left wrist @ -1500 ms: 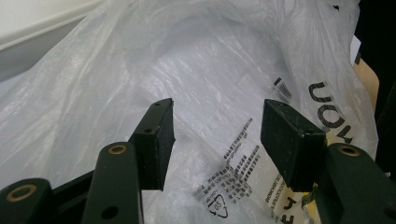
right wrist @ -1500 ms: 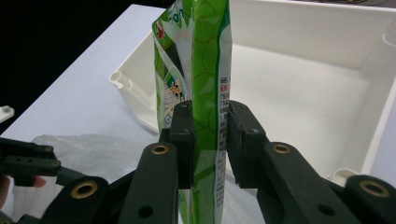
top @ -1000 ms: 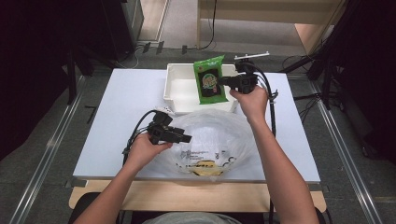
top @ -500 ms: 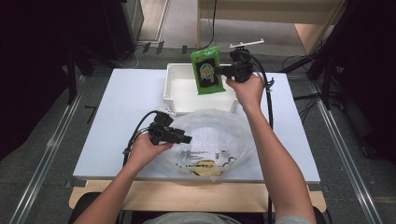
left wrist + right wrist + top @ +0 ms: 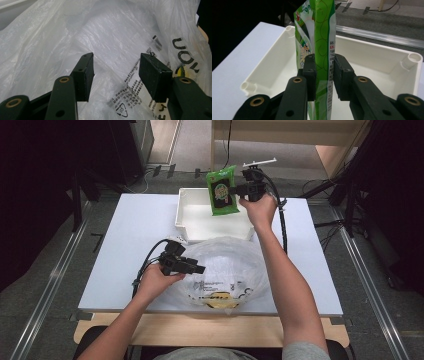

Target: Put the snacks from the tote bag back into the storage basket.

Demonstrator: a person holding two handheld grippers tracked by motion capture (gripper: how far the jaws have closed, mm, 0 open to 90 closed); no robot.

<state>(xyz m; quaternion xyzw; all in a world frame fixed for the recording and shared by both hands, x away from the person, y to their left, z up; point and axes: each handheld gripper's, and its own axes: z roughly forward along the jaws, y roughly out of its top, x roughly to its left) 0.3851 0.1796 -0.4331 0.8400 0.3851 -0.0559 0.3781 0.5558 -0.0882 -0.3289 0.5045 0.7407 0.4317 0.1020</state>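
While the right gripper (image 5: 235,191) pinches the green packet (image 5: 221,190) by its edge, the packet hangs upright above the white bin (image 5: 186,215) at upper centre of the high view, probably so it clears the bin's walls. Lower centre, the left gripper (image 5: 200,268), jaws spread, rests against the clear plastic bag (image 5: 230,270), seemingly to steady it.
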